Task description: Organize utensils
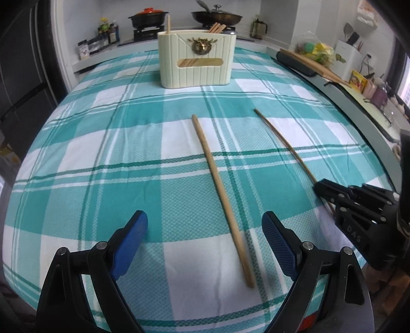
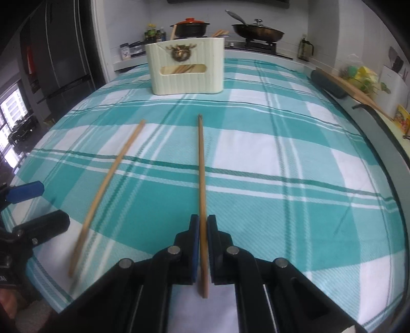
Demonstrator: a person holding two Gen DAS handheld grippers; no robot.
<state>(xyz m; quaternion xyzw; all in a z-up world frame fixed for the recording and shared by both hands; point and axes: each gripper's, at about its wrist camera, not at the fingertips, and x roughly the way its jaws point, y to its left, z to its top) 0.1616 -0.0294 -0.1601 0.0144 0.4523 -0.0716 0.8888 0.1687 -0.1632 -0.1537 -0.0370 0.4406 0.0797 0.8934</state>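
Two wooden chopsticks lie on the teal plaid tablecloth [image 1: 102, 143]. My right gripper [image 2: 203, 225] is shut on the darker chopstick [image 2: 201, 164], which points away toward the holder; it shows in the left wrist view [image 1: 282, 143] too, with the right gripper [image 1: 323, 187] at its near end. My left gripper [image 1: 205, 225] is open, its blue pads either side of the near part of the lighter chopstick [image 1: 217, 189], not touching it. That chopstick also shows in the right wrist view [image 2: 107, 179]. A cream utensil holder [image 1: 196, 59] with several chopsticks stands at the far side, also in the right wrist view [image 2: 185, 68].
Behind the table is a kitchen counter with a stove, a black pot with a red lid [image 1: 147, 18] and a lidded wok [image 1: 216, 15]. A dark rolled item and wooden board [image 1: 305, 64] lie along the right counter. A dark fridge [image 2: 59, 51] stands left.
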